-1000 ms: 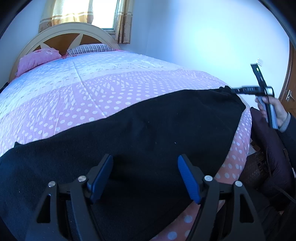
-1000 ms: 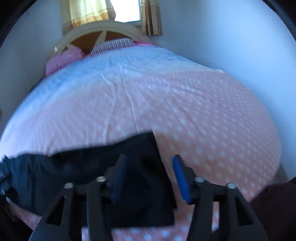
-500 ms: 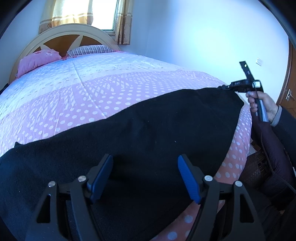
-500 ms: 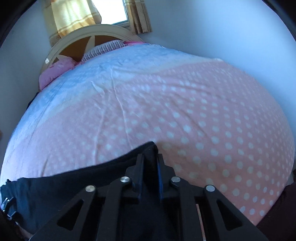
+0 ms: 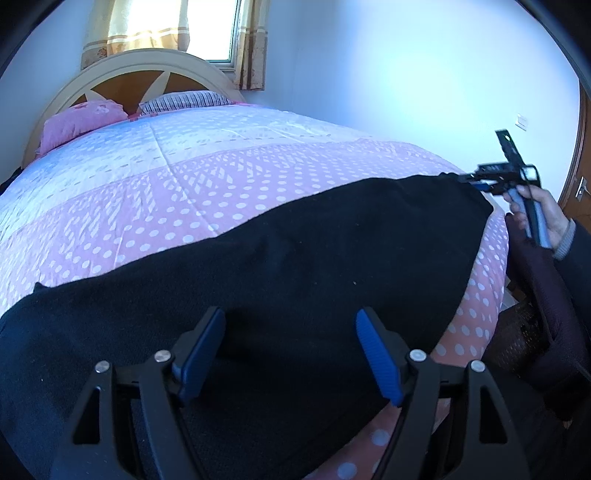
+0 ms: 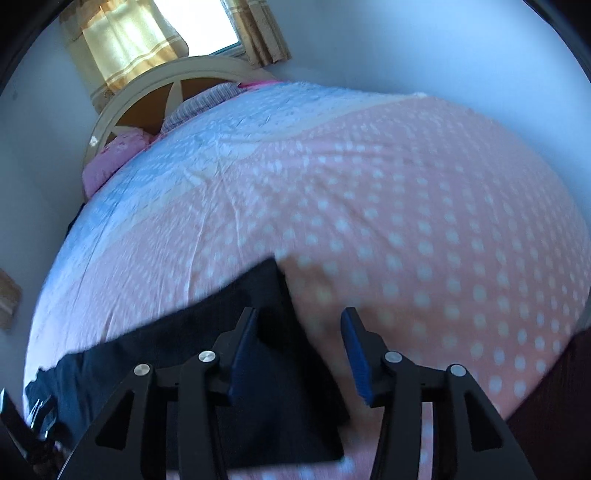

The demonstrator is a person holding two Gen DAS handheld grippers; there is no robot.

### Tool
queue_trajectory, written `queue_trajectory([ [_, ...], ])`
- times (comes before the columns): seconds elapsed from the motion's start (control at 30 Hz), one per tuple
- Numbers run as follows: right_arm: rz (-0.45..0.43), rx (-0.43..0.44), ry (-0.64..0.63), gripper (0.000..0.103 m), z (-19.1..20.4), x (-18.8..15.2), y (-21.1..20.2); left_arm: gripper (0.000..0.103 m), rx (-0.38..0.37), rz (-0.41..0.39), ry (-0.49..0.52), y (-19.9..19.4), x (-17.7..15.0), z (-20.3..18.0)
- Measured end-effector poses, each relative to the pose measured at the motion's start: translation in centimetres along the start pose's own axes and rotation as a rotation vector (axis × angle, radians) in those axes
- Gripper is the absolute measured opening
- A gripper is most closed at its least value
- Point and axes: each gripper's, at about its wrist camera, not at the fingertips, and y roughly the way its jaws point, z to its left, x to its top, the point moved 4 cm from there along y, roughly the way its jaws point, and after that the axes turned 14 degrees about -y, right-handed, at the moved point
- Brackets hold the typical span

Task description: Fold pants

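Observation:
Black pants (image 5: 295,266) lie flat across the near part of a pink dotted bedspread (image 5: 221,177). My left gripper (image 5: 290,347) hovers open just over one end of the pants, with nothing between its blue pads. At the far right end, a hand (image 5: 546,218) holds my right gripper (image 5: 476,181) by the pants' corner. In the right wrist view the right gripper (image 6: 299,350) is open. The pants' end (image 6: 184,350) lies under its left finger, and the cloth edge runs below the gap. That view is blurred.
A rounded headboard (image 5: 140,70) with a pink pillow (image 5: 81,118) and a striped pillow (image 5: 184,99) stands at the far end, under a curtained window (image 5: 166,26). A wooden door (image 5: 580,177) and a dark bag (image 5: 546,295) sit at the right of the bed.
The right gripper opened, then shut on the pants' end half a second ago, and now stands open again, tilted and shifted right. The left gripper has hardly moved.

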Motion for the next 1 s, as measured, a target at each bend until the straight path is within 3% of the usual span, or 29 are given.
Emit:
queue_trajectory([
  [0.17,0.003,0.009,-0.041,0.049,0.3,-1.9,-0.6,0.080,0.018,0.003,-0.001,0.2,0.1,0.0],
  [0.43,-0.017,0.016,-0.051,0.049,0.6,-2.2,-0.1,0.086,0.051,0.010,0.003,0.5,0.1,-0.1],
  [0.6,-0.004,0.036,-0.105,0.024,1.8,-2.1,-0.2,0.087,0.045,0.018,0.000,0.6,0.1,-0.1],
  [0.8,-0.018,0.035,-0.098,0.014,1.9,-2.1,-0.6,0.088,0.033,0.020,-0.007,0.5,0.1,0.0],
  [1.0,-0.090,0.035,-0.115,0.013,3.6,-1.6,-3.0,0.088,0.011,0.001,-0.039,0.1,0.2,0.5],
])
